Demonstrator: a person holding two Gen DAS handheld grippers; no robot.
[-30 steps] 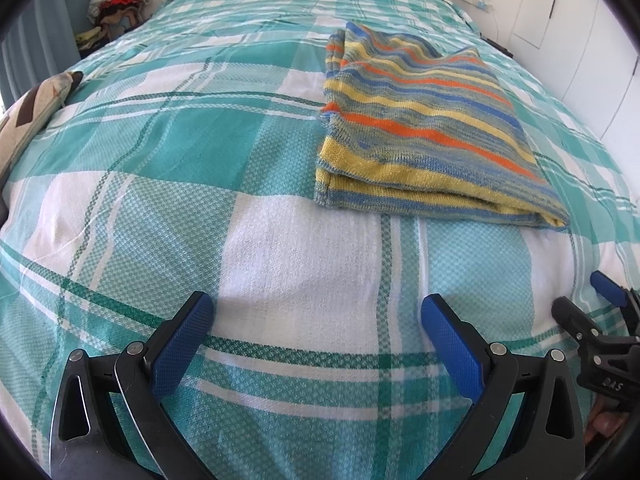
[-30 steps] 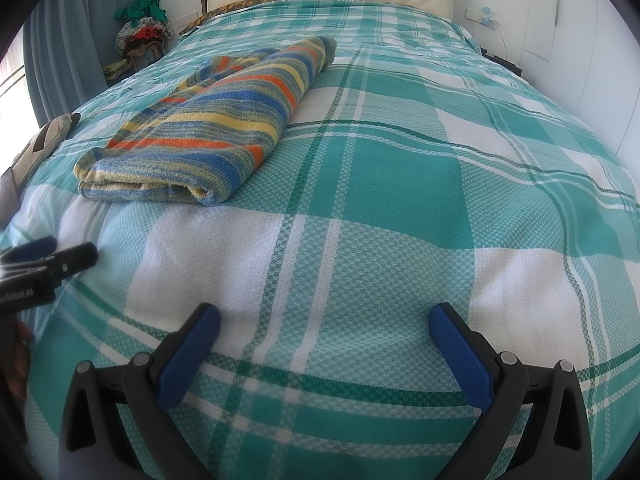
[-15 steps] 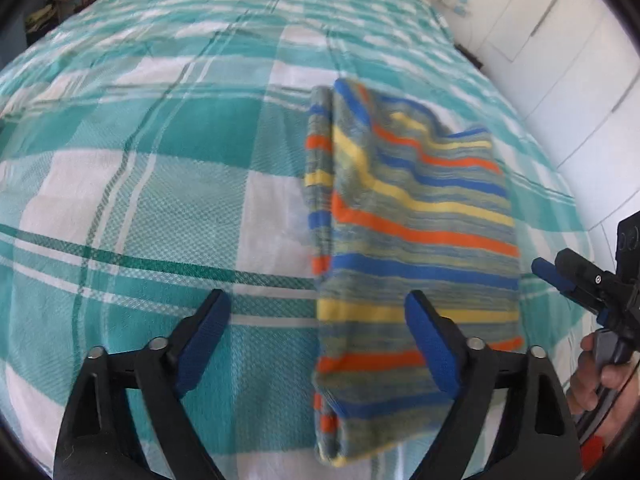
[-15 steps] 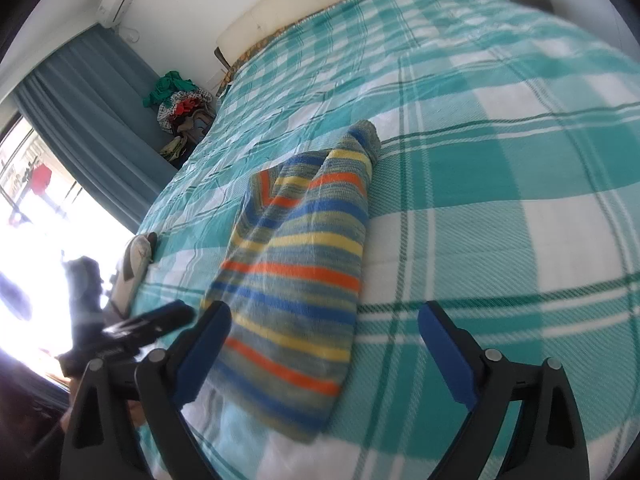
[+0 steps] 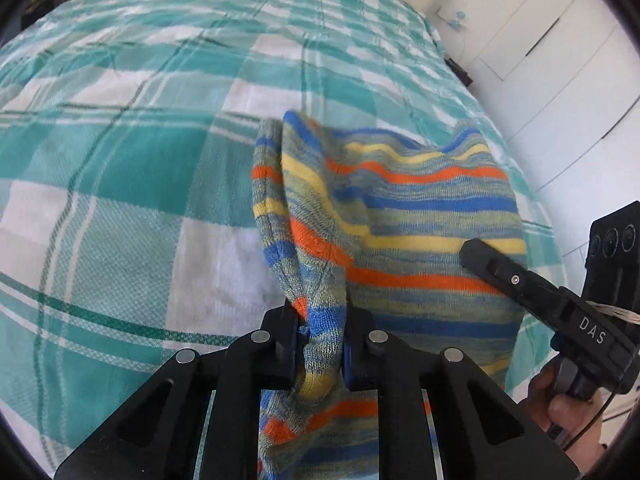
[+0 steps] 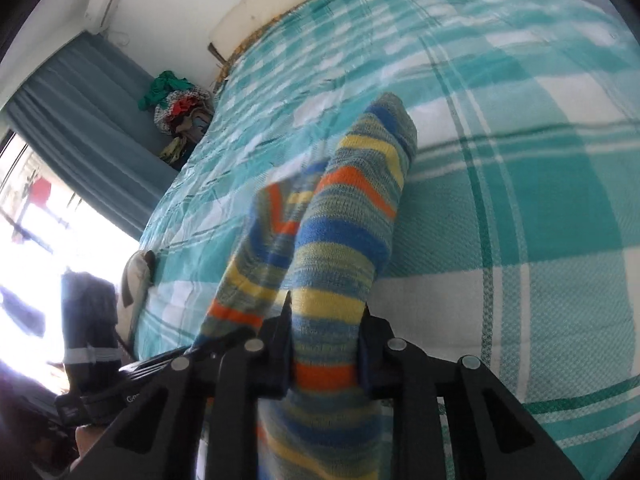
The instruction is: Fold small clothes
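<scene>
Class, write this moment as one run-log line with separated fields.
stage: grasp | left gripper: jaws closing on striped knit garment | right gripper: jaws closing on same garment | surface: plaid bedspread

striped garment: soft matt knit | bedspread: coarse woven checked cloth

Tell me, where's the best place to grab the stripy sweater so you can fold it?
Grab the near edge of the stripy sweater, one corner for each gripper, coming from the side of the bed nearest you. That edge is thick and bunches easily, so it fits between the jaws. The left gripper and right gripper are closing on it there right now.
</scene>
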